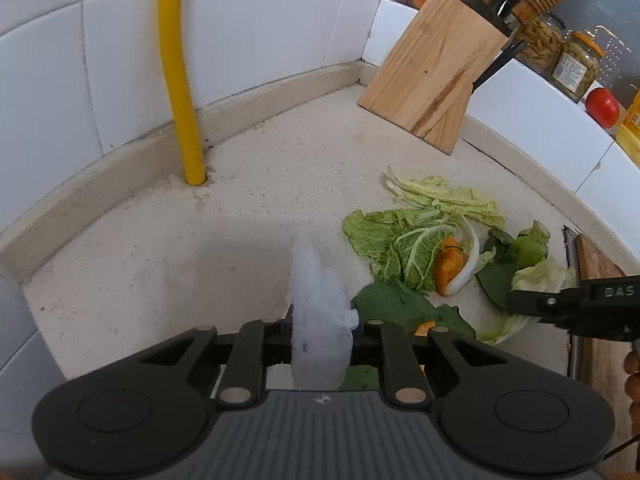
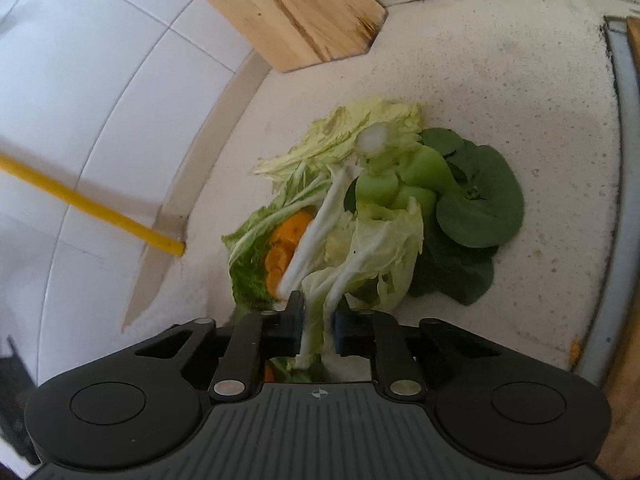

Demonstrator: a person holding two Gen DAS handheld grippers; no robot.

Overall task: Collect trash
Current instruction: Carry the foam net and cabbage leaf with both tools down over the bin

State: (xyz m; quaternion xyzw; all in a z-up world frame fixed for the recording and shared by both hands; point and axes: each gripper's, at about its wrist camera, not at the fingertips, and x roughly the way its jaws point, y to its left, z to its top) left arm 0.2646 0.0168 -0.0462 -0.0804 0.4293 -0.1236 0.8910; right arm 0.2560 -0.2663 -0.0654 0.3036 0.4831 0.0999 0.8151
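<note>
1. The left gripper (image 1: 320,332) is clamping a crumpled wad of thin white plastic (image 1: 320,304), most likely a bag, which is sticking up between its closed fingers.
2. The right gripper (image 2: 318,328) is pinching a pale cabbage leaf (image 2: 360,252) by its lower edge; the jaws are sitting nearly together on it, at the near rim of the heap.
3. The vegetable scraps (image 1: 432,240) are lying in one loose pile on the speckled counter (image 1: 180,248), between the knife block (image 1: 432,68) and a wooden board (image 1: 596,264) at the right.
4. I judge the leaves to be light, limp and damp: they are likely to tear or slide if taken by the thin blade, so the white rib (image 2: 316,236) looks the firmer place to grip.
5. The orange peel pieces (image 2: 284,248) look stiffer and small, half buried under a leaf, and they may be dropping out when the pile is lifted.
6. The plastic is flimsy and will be collapsing shut unless its mouth is held.
7. Counting: two grippers, one plastic wad, one knife block, one yellow pipe (image 1: 176,80), two jars (image 1: 560,56), one tomato (image 1: 602,107).
8. Leaves overlap too much for a sure count; I am making out several pale ones and a few dark green ones (image 2: 480,200).
</note>
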